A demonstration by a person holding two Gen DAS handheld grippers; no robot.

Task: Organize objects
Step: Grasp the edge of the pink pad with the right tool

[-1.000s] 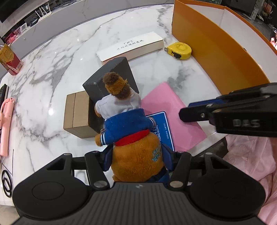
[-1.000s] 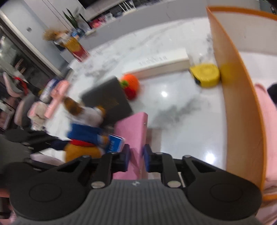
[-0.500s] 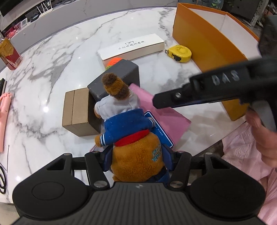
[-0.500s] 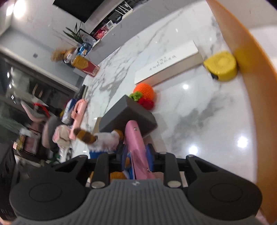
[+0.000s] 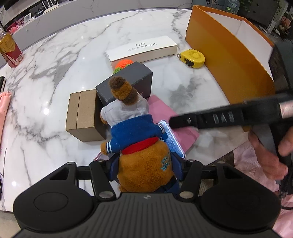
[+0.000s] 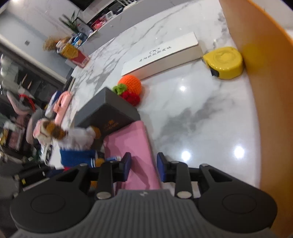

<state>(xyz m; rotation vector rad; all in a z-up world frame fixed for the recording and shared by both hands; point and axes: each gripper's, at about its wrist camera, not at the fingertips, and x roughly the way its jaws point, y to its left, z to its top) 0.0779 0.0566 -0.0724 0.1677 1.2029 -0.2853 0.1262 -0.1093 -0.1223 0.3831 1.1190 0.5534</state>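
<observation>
My white, grey-veined marble tabletop [image 5: 55,60] gleams with lamp glare before a grey wall [image 6: 36,16] and a cluttered ledge [image 6: 102,20].

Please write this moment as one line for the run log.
left gripper: shut on plush bear | right gripper: jaws just opening, pink pouch between, released | orange box: not reached

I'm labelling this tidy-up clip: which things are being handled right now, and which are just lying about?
In hand:
- plush bear, gripped by the left gripper
- pink pouch, between the right gripper's jaws, which have just been opening

Lying about:
- yellow tape measure
- white glasses box
- crochet orange
- cardboard box
</observation>
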